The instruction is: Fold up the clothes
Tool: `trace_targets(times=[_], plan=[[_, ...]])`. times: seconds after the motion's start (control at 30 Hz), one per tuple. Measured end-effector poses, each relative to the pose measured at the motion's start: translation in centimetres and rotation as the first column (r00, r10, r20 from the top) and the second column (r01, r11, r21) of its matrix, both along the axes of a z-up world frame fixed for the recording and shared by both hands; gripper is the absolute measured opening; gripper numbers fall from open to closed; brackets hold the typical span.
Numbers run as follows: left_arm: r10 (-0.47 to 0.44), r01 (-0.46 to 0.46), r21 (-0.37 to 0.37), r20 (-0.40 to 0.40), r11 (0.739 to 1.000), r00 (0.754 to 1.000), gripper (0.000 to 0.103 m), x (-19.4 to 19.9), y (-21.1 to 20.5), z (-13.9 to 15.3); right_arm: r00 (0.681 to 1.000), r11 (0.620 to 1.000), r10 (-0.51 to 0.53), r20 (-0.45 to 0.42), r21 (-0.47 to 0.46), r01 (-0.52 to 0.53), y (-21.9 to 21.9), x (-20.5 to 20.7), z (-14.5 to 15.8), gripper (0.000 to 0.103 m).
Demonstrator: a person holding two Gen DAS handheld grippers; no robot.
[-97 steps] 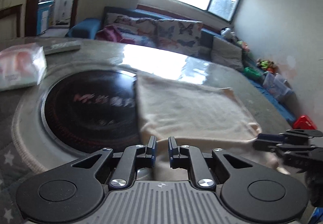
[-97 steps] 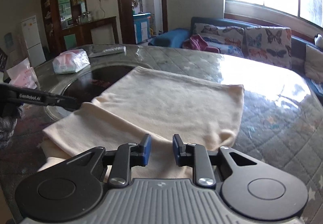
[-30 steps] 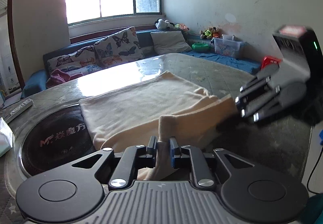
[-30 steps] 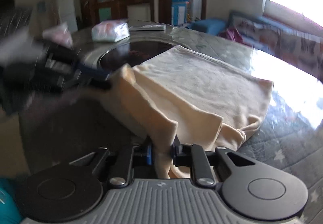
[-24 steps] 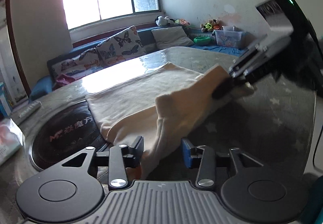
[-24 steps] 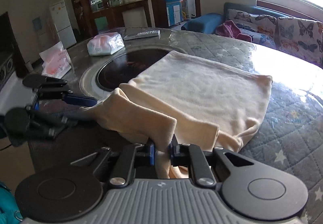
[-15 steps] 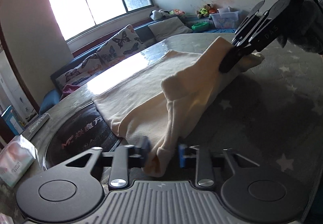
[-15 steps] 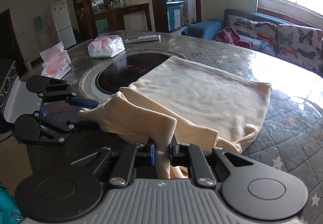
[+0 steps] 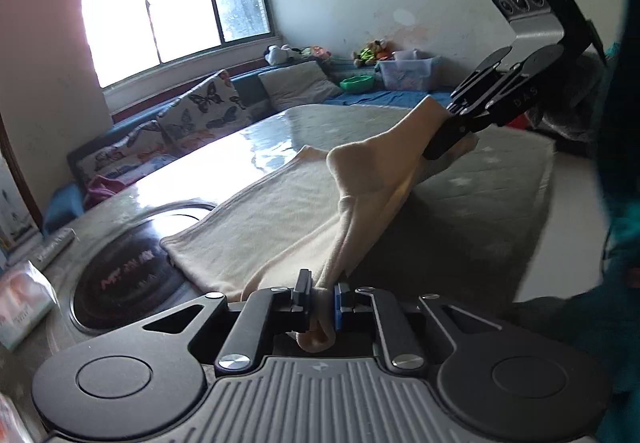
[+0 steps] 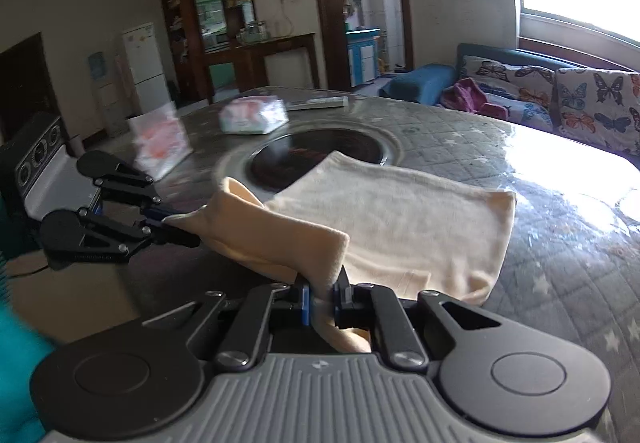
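Note:
A cream garment (image 9: 280,211) lies partly folded on the round quilted table (image 9: 480,179); it also shows in the right wrist view (image 10: 400,219). My left gripper (image 9: 320,297) is shut on one near corner of the cream garment and holds it above the table. My right gripper (image 10: 322,299) is shut on the other near corner. The near edge hangs lifted between the two grippers. The right gripper shows in the left wrist view (image 9: 452,135), and the left gripper shows in the right wrist view (image 10: 172,229).
A black round induction plate (image 9: 128,279) is set in the table's middle, partly under the garment. Tissue packs (image 10: 254,115) and a remote (image 10: 316,103) lie on the far side. A sofa with butterfly cushions (image 10: 560,91) stands behind.
My left gripper opened about 0.8 s ago and has shut again on the garment corner. Both grippers have lifted the near edge higher off the table and drawn it back.

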State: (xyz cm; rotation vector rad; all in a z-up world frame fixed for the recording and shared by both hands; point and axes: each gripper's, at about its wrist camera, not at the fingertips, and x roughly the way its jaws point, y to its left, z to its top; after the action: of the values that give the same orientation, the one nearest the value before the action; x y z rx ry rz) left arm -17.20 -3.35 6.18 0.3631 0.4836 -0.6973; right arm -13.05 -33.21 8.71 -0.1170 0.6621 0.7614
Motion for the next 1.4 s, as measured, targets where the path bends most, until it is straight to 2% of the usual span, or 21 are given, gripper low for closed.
trace_targets(times=[0.13, 0.27, 0.43, 0.53, 0.67, 0.7, 0.73, 0.77, 0.9, 1.03, 1.23, 1.37, 1.4], plan=[[-0.02, 0.018, -0.036, -0.053, 0.999, 0.998, 0.012, -2.3, 0.3, 1.2, 0.999, 1.0, 0.029, -0.036, -0.007, -0.029, -0.2, -2.9, 1.4, 0.009], [0.009, -0.013, -0.061, -0.064, 0.998, 0.998, 0.012, -0.3, 0.5, 1.9, 0.999, 0.999, 0.034, -0.034, -0.027, -0.034, 0.1, -2.5, 2.0, 0.009], [0.047, -0.05, -0.062, -0.043, 0.997, 0.998, 0.012, 5.0, 0.5, 2.8, 1.0, 0.999, 0.018, 0.001, -0.04, -0.018, 0.8, 2.6, 3.4, 0.009], [0.083, -0.088, -0.065, -0.075, 0.994, 0.994, 0.012, 9.5, 0.4, 2.3, 1.0, 0.997, 0.013, 0.003, -0.071, -0.012, 1.8, 7.1, 3.3, 0.009], [0.184, -0.191, -0.036, -0.143, 0.981, 0.972, 0.012, 15.4, 0.0, -0.7, 0.998, 0.995, -0.042, -0.043, -0.09, 0.038, 3.3, 12.9, 0.8, 0.01], [0.21, -0.217, -0.025, -0.166, 0.976, 0.964, 0.012, 16.5, -0.2, -1.7, 0.996, 0.994, -0.064, -0.054, -0.092, 0.059, 3.5, 13.7, 0.0, 0.014], [0.243, -0.247, -0.004, -0.177, 0.969, 0.954, 0.012, 17.3, -0.3, -2.8, 0.994, 0.992, -0.097, -0.052, -0.09, 0.092, 3.5, 14.3, -1.0, 0.024], [0.261, -0.266, 0.0, -0.183, 0.964, 0.948, 0.014, 17.8, -0.3, -3.5, 0.99, 0.988, -0.132, -0.044, -0.087, 0.127, 3.4, 14.7, -2.1, 0.024], [0.3, -0.312, -0.049, -0.169, 0.949, 0.939, 0.017, 17.4, 0.3, -3.4, 0.971, 0.969, -0.238, -0.003, -0.072, 0.237, 2.3, 14.5, -4.6, 0.027], [0.327, -0.335, -0.036, -0.143, 0.941, 0.934, 0.021, 16.9, 0.5, -3.2, 0.948, 0.948, -0.317, 0.012, -0.02, 0.317, 0.3, 12.3, -5.3, 0.041], [0.369, -0.374, -0.014, -0.138, 0.927, 0.919, 0.021, 17.7, -0.5, -3.1, 0.917, 0.917, -0.399, -0.029, 0.009, 0.399, -2.2, 11.6, -6.2, 0.04], [0.377, -0.378, 0.014, -0.125, 0.926, 0.918, 0.021, 18.3, -1.0, -3.1, 0.92, 0.921, -0.389, -0.047, 0.022, 0.39, -2.9, 12.4, -6.4, 0.039], [0.38, -0.379, 0.026, -0.114, 0.925, 0.918, 0.021, 18.4, -1.2, -3.2, 0.919, 0.92, -0.391, -0.048, 0.008, 0.391, -2.8, 12.6, -6.6, 0.028]])
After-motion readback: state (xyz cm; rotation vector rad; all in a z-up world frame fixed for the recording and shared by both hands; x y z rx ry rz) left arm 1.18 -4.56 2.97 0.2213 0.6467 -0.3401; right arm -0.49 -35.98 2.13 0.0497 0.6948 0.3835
